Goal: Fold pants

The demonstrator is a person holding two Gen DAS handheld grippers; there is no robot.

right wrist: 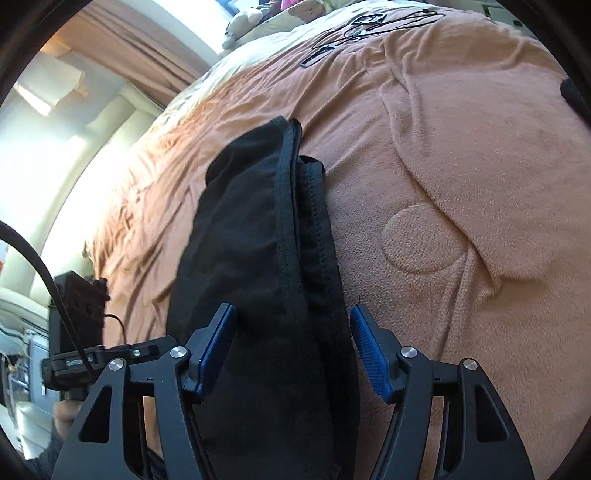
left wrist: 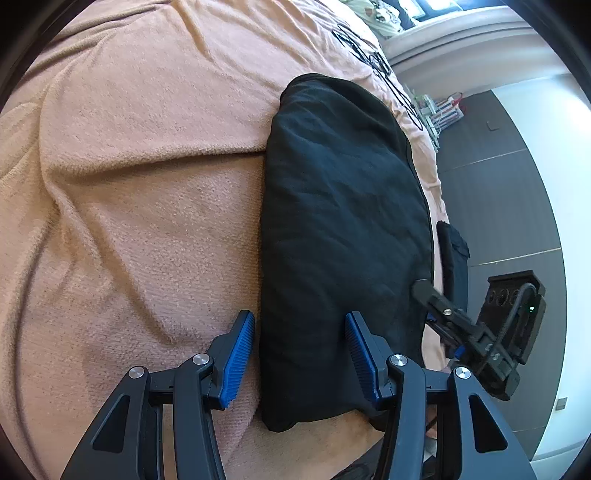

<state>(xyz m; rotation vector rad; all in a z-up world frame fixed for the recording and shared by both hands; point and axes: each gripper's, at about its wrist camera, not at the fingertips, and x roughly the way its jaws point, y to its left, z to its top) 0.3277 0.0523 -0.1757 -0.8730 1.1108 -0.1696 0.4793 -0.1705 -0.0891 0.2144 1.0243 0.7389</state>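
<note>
Left gripper (left wrist: 300,354) hovers with its blue pads (left wrist: 240,362) spread apart over the near end of the black pants (left wrist: 343,221), gripping nothing. Folded into a long bundle, the pants lie on the peach blanket (left wrist: 129,184) close to the bed's edge. Right gripper (right wrist: 291,350) also stands parted, straddling the bundle's stitched hem without pressing it. Black cables (right wrist: 369,26) lie toward the blanket's far edge.

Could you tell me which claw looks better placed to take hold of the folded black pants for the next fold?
Probably the right claw: its open jaws straddle the layered hem edges of the black pants. The left claw, also open, sits over the smooth folded side.
</note>
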